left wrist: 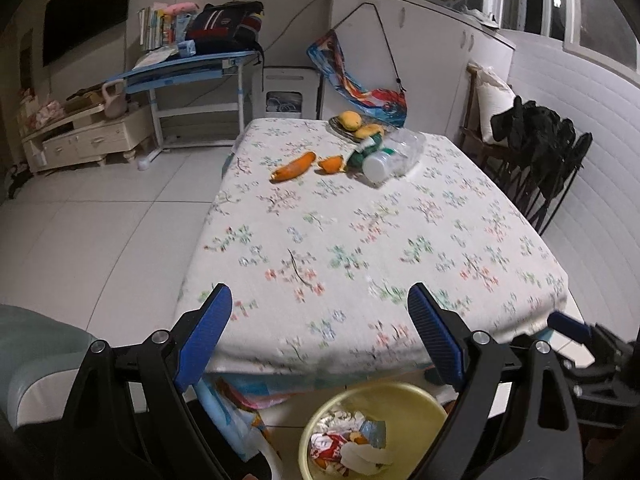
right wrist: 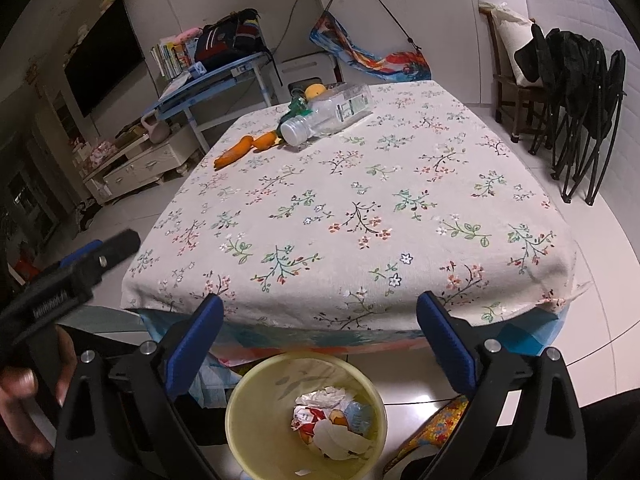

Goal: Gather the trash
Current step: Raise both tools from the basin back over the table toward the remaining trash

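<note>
A yellow trash bin (left wrist: 420,398) (right wrist: 256,432) stands on the floor below the table's near edge, holding crumpled wrappers and scraps (right wrist: 334,426). My left gripper (left wrist: 320,304) hovers open over the near table edge, nothing between its blue pads. My right gripper (right wrist: 320,314) is open above the bin, empty too. At the table's far end lie an empty clear plastic bottle (left wrist: 394,156) (right wrist: 328,110), an orange peel piece (left wrist: 332,164) (right wrist: 265,141), a carrot-like orange item (left wrist: 294,167) (right wrist: 234,152) and a green wrapper (left wrist: 360,154).
The floral tablecloth table (right wrist: 360,208) fills the middle. A plate of yellow fruit (left wrist: 352,122) sits at its far edge. Folded black chairs (right wrist: 580,92) stand right, a blue desk (left wrist: 188,68) far left. The left gripper body and a hand (right wrist: 24,396) show in the right wrist view.
</note>
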Tool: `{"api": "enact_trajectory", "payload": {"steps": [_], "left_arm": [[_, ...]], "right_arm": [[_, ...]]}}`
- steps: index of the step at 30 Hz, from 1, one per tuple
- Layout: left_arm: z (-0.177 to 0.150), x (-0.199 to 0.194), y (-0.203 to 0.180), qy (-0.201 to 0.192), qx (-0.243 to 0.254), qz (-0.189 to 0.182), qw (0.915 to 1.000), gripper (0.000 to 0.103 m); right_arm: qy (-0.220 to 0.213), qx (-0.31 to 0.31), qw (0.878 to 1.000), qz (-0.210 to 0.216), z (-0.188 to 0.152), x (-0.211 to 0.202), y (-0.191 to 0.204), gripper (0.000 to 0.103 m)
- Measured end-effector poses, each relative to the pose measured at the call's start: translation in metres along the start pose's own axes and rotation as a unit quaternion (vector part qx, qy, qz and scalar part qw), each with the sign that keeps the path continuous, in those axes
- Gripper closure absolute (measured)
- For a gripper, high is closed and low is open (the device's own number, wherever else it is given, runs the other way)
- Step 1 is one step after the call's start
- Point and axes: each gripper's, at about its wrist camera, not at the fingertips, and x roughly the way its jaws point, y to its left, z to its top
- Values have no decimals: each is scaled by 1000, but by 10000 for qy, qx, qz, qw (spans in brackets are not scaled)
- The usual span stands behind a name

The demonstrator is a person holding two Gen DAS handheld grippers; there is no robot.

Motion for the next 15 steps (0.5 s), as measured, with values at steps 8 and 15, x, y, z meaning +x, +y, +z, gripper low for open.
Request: {"api": "enact_trajectory", "payload": {"steps": [8, 15], "left_arm": [[19, 17, 4, 41, -10, -19, 10000, 17], [42, 35, 15, 58, -57, 8, 10000, 17]], "right_arm": [[46, -78, 9999, 61, 13, 14, 7, 10], [64, -98, 9999, 87, 27, 24, 8, 10]]}}
